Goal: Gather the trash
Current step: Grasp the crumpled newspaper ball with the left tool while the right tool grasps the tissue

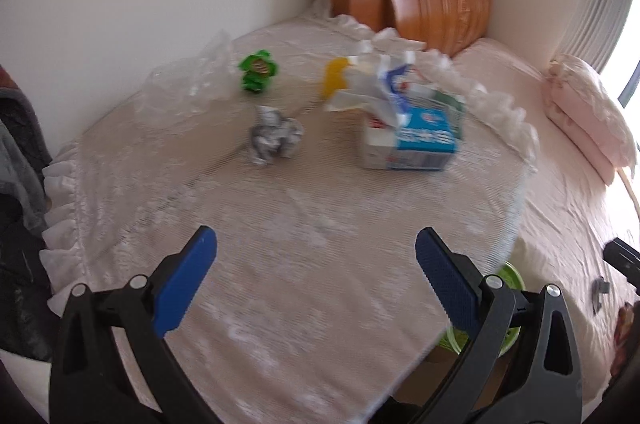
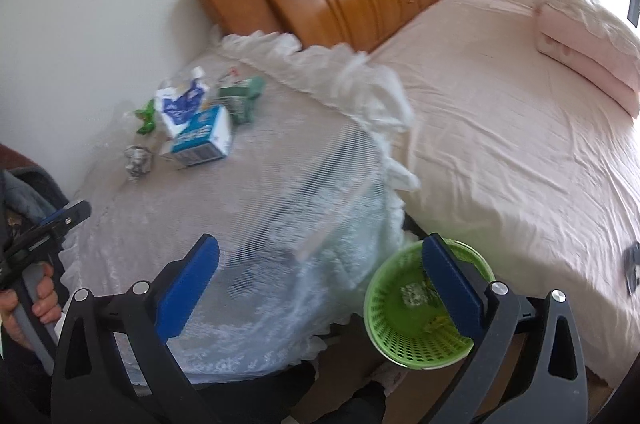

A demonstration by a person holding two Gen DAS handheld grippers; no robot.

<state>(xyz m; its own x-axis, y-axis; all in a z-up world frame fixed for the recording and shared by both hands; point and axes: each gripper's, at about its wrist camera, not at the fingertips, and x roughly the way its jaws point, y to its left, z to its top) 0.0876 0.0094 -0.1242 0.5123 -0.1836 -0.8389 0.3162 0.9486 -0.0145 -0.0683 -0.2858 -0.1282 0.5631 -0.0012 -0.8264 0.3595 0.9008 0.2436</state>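
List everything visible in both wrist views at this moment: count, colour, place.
crumpled grey paper ball: one, grey-white, on the lace-covered table
blue-and-white carton: one, table's far side
green wrapper: one, near the wall
yellow plastic piece: one, behind the carton
clear plastic film: one, by the wall
green perforated basket: one, on the floor, some trash inside
pink bed: one, wooden headboard
left gripper: blue jaws open, empty
right gripper: blue jaws open, empty

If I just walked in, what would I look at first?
Probably the bright green basket on the floor between the lace-covered table and the pink bed, with some trash already inside. Then the mess at the table's far side: a torn blue-and-white carton, a crumpled paper ball and a green wrapper.
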